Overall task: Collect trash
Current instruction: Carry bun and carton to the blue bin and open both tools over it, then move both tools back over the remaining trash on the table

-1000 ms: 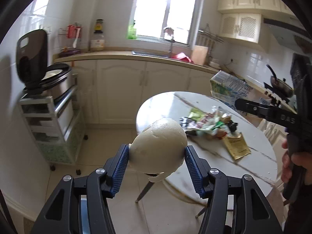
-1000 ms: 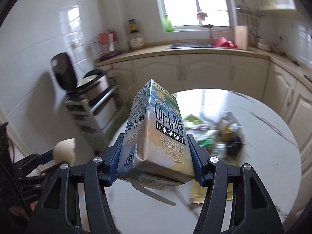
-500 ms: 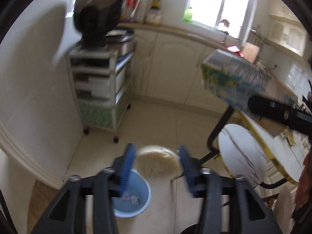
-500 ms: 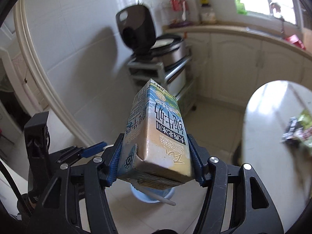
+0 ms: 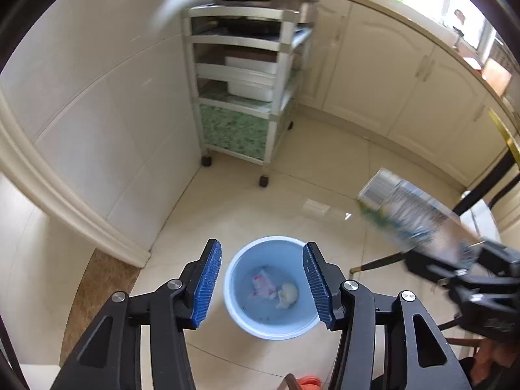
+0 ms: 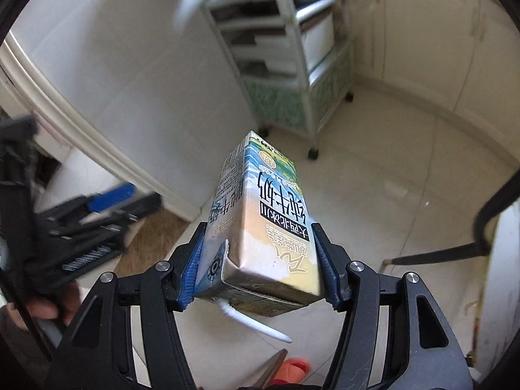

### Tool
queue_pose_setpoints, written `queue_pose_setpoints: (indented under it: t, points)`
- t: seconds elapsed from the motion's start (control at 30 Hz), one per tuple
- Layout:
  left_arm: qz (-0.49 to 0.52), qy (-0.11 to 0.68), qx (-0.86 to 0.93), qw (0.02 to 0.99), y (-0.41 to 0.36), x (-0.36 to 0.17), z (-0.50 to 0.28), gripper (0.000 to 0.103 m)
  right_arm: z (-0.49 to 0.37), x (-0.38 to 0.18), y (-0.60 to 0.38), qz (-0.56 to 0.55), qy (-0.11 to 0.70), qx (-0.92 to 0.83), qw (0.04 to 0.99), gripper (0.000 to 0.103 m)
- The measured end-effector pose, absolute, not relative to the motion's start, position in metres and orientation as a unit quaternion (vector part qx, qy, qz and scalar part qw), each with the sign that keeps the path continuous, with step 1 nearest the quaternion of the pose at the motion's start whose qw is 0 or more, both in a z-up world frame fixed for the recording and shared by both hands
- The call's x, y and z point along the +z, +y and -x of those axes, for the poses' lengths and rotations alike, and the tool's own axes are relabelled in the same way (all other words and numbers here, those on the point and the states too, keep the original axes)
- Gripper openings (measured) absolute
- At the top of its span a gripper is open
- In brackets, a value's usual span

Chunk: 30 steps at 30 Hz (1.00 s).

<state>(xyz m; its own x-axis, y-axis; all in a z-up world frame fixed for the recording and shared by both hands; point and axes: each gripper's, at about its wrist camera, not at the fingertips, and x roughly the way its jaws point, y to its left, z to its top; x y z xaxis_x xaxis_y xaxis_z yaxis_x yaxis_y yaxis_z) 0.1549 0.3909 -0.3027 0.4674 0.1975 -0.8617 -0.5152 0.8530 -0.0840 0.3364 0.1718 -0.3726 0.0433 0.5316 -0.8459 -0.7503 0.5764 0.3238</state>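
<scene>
My left gripper (image 5: pixel 262 284) is open and empty, held above a light blue bin (image 5: pixel 271 287) on the floor. In the bin lie a pale eggshell-like piece (image 5: pixel 288 295) and a pink and white wrapper (image 5: pixel 261 287). My right gripper (image 6: pixel 258 265) is shut on a milk carton (image 6: pixel 260 227) with a white straw (image 6: pixel 252 321) at its near end. The carton shows blurred in the left wrist view (image 5: pixel 412 217), to the right of the bin. The left gripper shows blurred in the right wrist view (image 6: pixel 97 217), at the left.
A wheeled metal shelf cart (image 5: pixel 243 97) stands against the white tiled wall. Cream cabinets (image 5: pixel 406 91) run along the back. A dark chair leg (image 6: pixel 435 253) and a table edge (image 6: pixel 500 276) are at the right. A brown mat (image 5: pixel 94 295) lies at the doorway.
Both grippers swung from the table down toward the floor. My left gripper opened and let go of the pale piece, which now lies in the bin. The right still holds the carton.
</scene>
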Motion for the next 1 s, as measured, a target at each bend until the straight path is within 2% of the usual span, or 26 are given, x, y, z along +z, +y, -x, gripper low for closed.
queue_pose_setpoints:
  t: [0.1,0.17,0.2,0.27,0.37,0.4,0.53,0.6,0.67,0.7,0.87,0.93,1.0]
  points:
    - [0.168,0.471,0.229,0.835,0.388,-0.301,-0.152,0.059,-0.333,-0.403,0.189,0.114,0.550,0.452,0.693,0.059]
    - [0.168,0.471,0.235,0.834,0.386,-0.301,-0.151,0.059,-0.331,-0.418,0.197,0.115,0.568,0.453,0.677,0.059]
    - [0.167,0.470,0.238,0.833,0.381,-0.300,-0.152,0.060,-0.331,-0.425,0.199,0.113,0.577,0.451,0.671,0.064]
    - [0.164,0.466,0.239,0.836,0.379,-0.299,-0.147,0.060,-0.330,-0.427,0.199,0.108,0.583,0.450,0.668,0.068]
    - [0.158,0.452,0.232,0.847,0.368,-0.294,-0.136,0.061,-0.326,-0.412,0.189,0.112,0.563,0.447,0.686,0.078]
    - [0.155,0.446,0.230,0.851,0.363,-0.289,-0.130,0.061,-0.327,-0.404,0.186,0.115,0.552,0.443,0.697,0.079]
    - [0.139,0.405,0.211,0.879,0.333,-0.252,-0.128,0.066,-0.325,-0.353,0.164,0.119,0.499,0.424,0.747,0.081]
    - [0.128,0.381,0.199,0.894,0.315,-0.231,-0.129,0.067,-0.320,-0.316,0.145,0.123,0.458,0.412,0.778,0.092]
    - [0.114,0.350,0.185,0.911,0.291,-0.205,-0.128,0.070,-0.312,-0.282,0.125,0.128,0.421,0.398,0.805,0.093]
    - [0.108,0.337,0.178,0.918,0.279,-0.195,-0.127,0.075,-0.310,-0.267,0.114,0.125,0.406,0.393,0.815,0.093]
    - [0.071,0.262,0.127,0.954,0.204,-0.139,-0.129,0.081,-0.301,-0.189,0.025,0.087,0.337,0.342,0.873,0.096]
    - [0.062,0.236,0.110,0.963,0.176,-0.122,-0.130,0.090,-0.297,-0.163,-0.008,0.075,0.310,0.316,0.893,0.102]
    - [0.053,0.208,0.087,0.973,0.143,-0.107,-0.127,0.098,-0.293,-0.139,-0.049,0.062,0.284,0.283,0.914,0.103]
